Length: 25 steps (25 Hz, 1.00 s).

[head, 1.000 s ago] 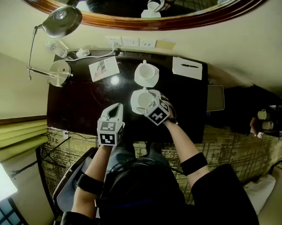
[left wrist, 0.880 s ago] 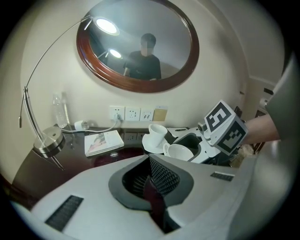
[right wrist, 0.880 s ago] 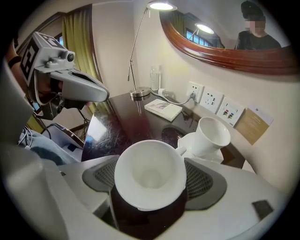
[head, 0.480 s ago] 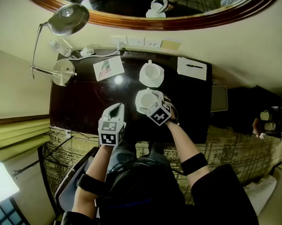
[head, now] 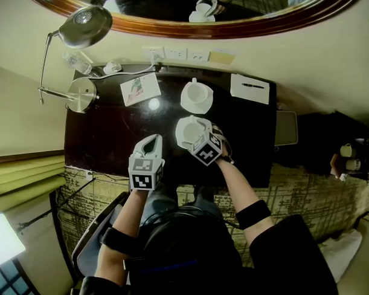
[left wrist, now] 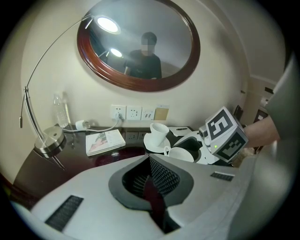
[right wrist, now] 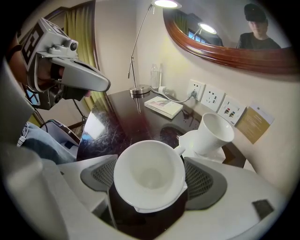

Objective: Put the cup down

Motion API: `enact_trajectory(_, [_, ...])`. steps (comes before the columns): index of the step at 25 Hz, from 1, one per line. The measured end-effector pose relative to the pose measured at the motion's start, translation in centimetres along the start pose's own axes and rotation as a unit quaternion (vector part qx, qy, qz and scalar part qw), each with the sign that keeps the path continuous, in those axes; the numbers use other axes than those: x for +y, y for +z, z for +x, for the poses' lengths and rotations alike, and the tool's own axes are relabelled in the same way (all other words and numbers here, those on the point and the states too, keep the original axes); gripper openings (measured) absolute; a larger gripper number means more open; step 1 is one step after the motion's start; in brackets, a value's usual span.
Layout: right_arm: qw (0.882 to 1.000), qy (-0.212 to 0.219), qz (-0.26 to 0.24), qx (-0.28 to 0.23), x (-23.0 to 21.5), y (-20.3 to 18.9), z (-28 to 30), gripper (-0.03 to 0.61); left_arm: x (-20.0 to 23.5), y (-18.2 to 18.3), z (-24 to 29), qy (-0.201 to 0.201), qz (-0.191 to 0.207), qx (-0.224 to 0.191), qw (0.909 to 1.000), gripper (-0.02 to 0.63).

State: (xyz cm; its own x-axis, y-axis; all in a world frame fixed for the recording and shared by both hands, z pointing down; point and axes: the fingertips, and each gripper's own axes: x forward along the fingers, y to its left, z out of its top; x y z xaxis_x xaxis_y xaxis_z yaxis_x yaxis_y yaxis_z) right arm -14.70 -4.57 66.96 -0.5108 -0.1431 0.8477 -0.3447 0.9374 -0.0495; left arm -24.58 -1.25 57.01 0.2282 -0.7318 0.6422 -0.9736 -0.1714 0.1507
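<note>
Apparently the white ceramic cup (right wrist: 147, 164) is down near the dark desk's (head: 105, 134) front edge. The right gripper's (right wrist: 150, 180) jaws have just been opening, loose around it. Withdrawal remains.

Hotel room, by the look — dark desk (head: 105, 134), oval mirror (left wrist: 136, 44), arc lamp (head: 83, 23), notepad (head: 250, 88).

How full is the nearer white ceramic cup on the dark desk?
Empty: the nearer white ceramic cup shows its bare white bottom, with no liquid inside.
</note>
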Motion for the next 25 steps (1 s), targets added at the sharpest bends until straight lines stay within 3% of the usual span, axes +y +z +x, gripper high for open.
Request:
enact_trajectory(12, [0.999,-0.010,-0.005,-0.038,-1.0,1.7,-4.1,0.485,-1.7,2.4,-1.0,-0.001,-0.005,-0.010,0.9999,-0.006])
enact_trajectory(14, [0.999,-0.012,-0.010,-0.050,-1.5,2.0,-5.5,0.439,-1.9,3.0,-1.3,0.003,-0.007,-0.017,0.9998,-0.006])
enact_trajectory(19, [0.996,-0.015,0.009,-0.084,-3.7,2.2,-10.0,0.424,-2.7,4.5,-1.7,0.016,-0.013,-0.038,0.9991,-0.008])
enact_trajectory(22, [0.993,-0.042,0.032,-0.108,-5.9,2.1,-12.8,0.343,-3.2,5.1,-1.9,0.020,-0.020,-0.049,0.9984,-0.006])
enact_trajectory(25, [0.986,-0.059,0.075,-0.138,-7.4,1.6,-15.2,0.206,-3.5,5.9,-2.0,0.025,-0.027,-0.065,0.9972,-0.006])
